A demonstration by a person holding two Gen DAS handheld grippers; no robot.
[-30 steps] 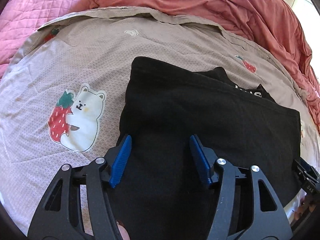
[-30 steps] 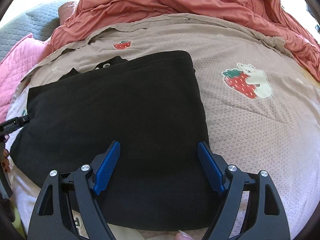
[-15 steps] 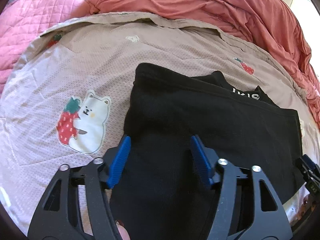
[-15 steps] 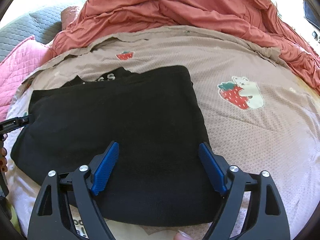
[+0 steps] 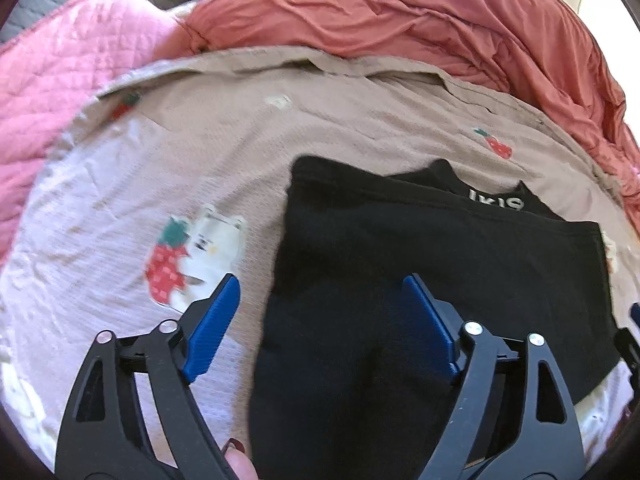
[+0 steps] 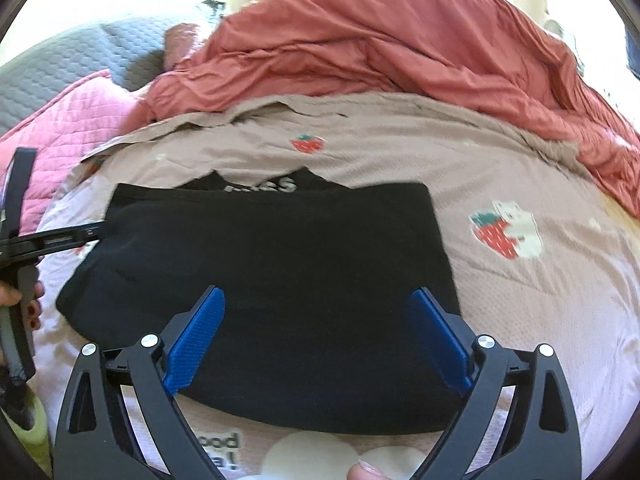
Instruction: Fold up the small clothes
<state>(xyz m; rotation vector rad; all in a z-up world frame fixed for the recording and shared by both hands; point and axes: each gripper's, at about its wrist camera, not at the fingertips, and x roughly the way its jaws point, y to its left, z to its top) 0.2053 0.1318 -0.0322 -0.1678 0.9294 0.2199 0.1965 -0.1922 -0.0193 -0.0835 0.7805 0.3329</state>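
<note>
Both grippers, left gripper [image 5: 320,320] and right gripper [image 6: 318,332], are opening empty fingers above the folded black garment [image 6: 260,272], releasing it flat on the bed [image 6: 520,320].

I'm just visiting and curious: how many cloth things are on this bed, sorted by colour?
Black: 1, the folded garment
Beige with strawberry prints: 1, the sheet
Coral red: 1, the duvet
Pink: 1, the quilted blanket
Grey: 1, the quilted cover
Total: 5
</note>
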